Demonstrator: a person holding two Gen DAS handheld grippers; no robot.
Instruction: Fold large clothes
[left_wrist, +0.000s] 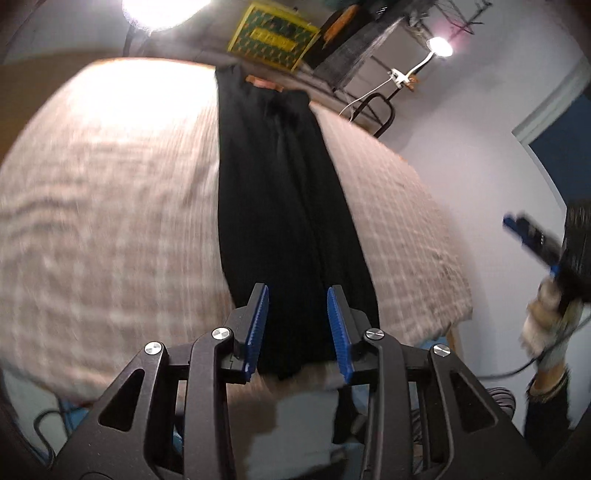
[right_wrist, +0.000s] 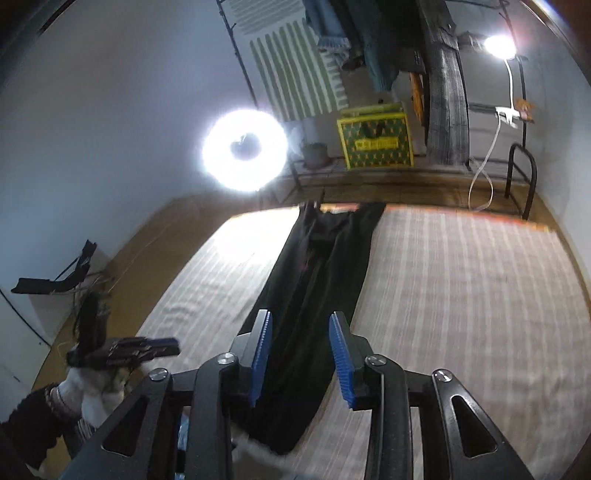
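A long black garment, folded into a narrow strip, (left_wrist: 280, 206) lies lengthwise down the middle of a bed with a beige checked cover (left_wrist: 103, 221). My left gripper (left_wrist: 297, 295) is open and empty, above the strip's near end. It also shows at the left of the right wrist view (right_wrist: 140, 350), held in a white-gloved hand. My right gripper (right_wrist: 301, 321) is open and empty, above the near part of the same garment (right_wrist: 321, 280) on the cover (right_wrist: 461, 295). It also shows at the right edge of the left wrist view (left_wrist: 532, 236), off the bed's side.
A bright ring light (right_wrist: 243, 147) stands past the bed's far left. A yellow-green patterned bag (right_wrist: 375, 136), a plant pot (right_wrist: 314, 153), hanging clothes (right_wrist: 443, 85) and a clip lamp (right_wrist: 498, 46) are behind the far edge. A black metal frame (right_wrist: 521, 177) stands at the far right corner.
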